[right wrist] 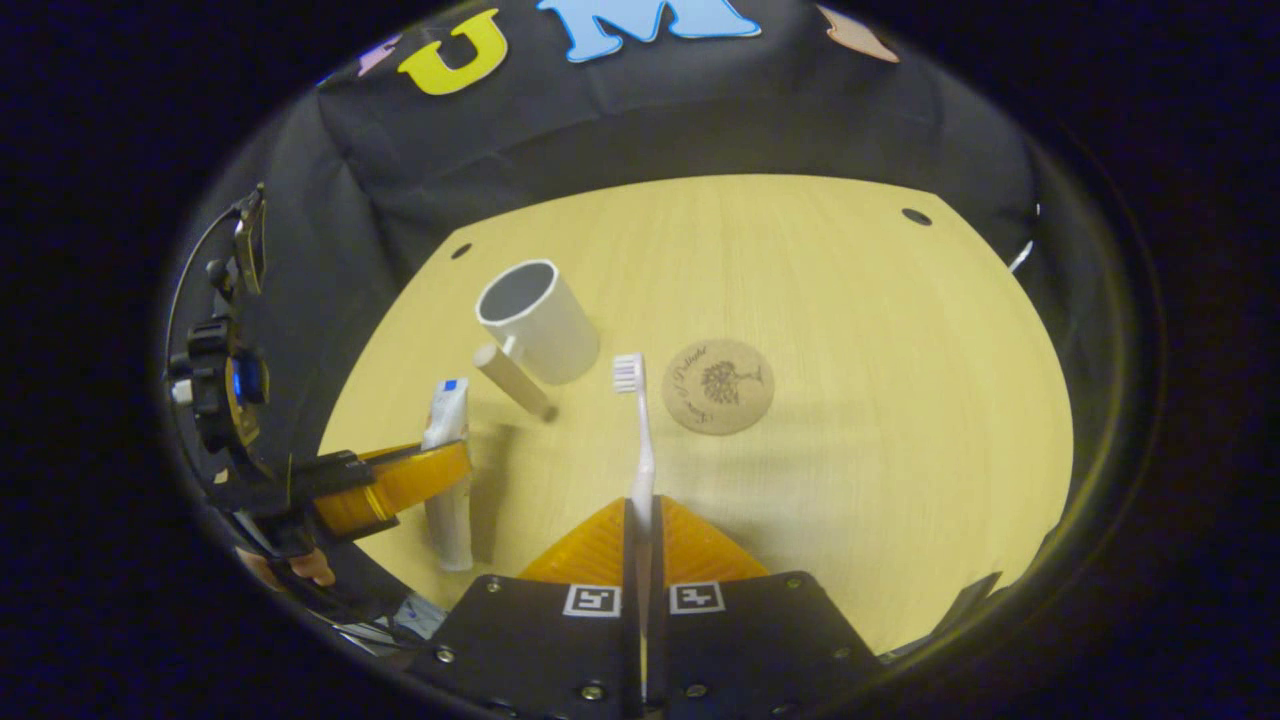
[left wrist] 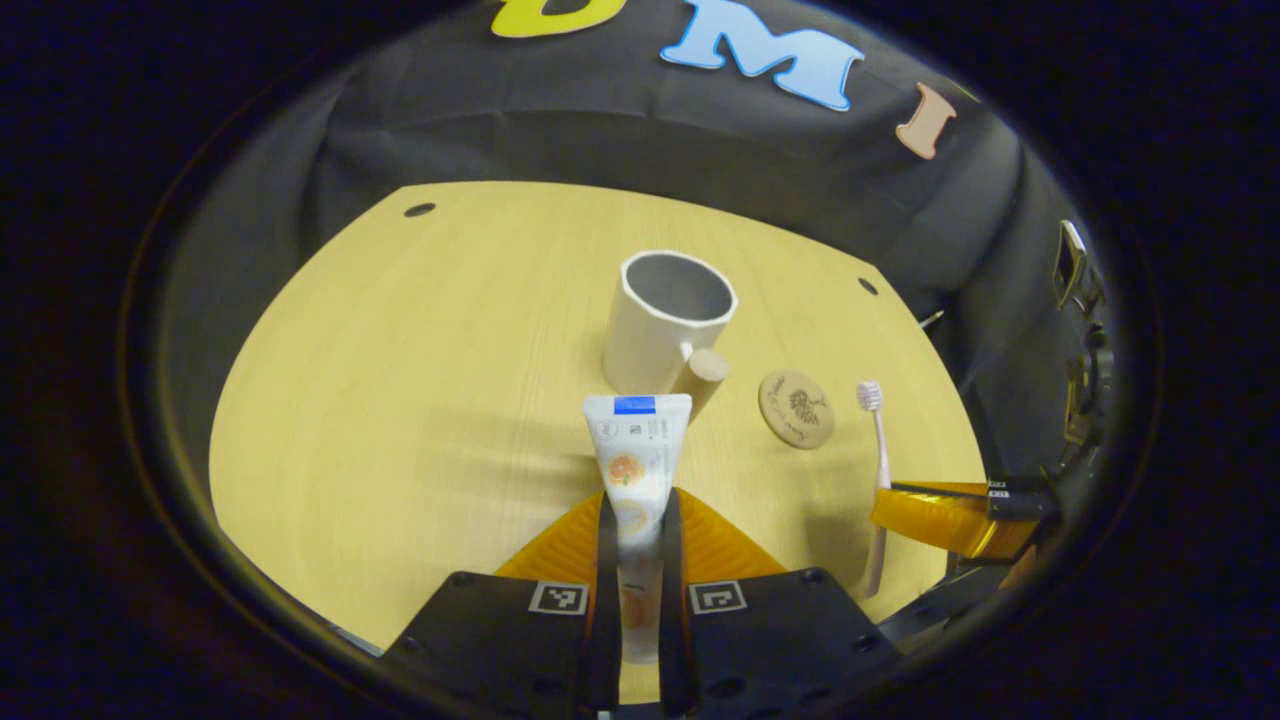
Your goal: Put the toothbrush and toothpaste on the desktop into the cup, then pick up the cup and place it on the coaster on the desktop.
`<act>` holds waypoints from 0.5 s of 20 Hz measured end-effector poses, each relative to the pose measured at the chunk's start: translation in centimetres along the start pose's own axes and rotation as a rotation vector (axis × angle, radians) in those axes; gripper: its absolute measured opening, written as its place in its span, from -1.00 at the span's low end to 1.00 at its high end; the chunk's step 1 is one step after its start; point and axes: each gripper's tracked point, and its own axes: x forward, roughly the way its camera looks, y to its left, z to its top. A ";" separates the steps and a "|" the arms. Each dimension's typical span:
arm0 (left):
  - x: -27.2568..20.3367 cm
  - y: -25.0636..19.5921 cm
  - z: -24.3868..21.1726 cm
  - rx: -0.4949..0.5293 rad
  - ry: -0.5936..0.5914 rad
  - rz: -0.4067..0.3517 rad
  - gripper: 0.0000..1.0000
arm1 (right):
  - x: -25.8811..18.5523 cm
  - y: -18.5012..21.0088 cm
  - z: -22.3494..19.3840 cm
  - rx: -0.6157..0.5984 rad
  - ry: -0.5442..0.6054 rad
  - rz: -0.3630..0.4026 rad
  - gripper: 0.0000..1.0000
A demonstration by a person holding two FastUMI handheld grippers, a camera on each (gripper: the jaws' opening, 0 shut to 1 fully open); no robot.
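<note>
Gripping toothpaste [left wrist: 638, 452], left tongs [left wrist: 636, 520] level; right tongs [right wrist: 641, 515] clamp toothbrush [right wrist: 640, 440], both forward.

Bright overhead light, soft shadows, sharp focus, fisheye bending at edges

Toothpaste [left wrist: 637, 470] cap end hidden between left gripper [left wrist: 637, 530] fingers.

Toothbrush [right wrist: 641, 440] clamped between right gripper [right wrist: 641, 515] jaws, coaster [right wrist: 718, 386] just beyond.
</note>
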 end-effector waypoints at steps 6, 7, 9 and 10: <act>-3.1 -0.4 5.6 -0.013 -0.198 0.020 -0.55 | -2.5 0.6 4.9 -0.041 -0.203 0.068 -0.93; -3.6 -0.5 6.9 -0.016 -0.240 0.018 -0.56 | -2.9 0.8 5.8 -0.050 -0.239 0.078 -0.93; -4.4 -0.6 9.3 -0.024 -0.323 0.013 -0.55 | -4.0 0.9 7.5 -0.057 -0.303 0.091 -0.93; -4.6 -0.8 10.7 -0.029 -0.362 0.009 -0.55 | -4.5 1.0 8.2 -0.058 -0.328 0.100 -0.94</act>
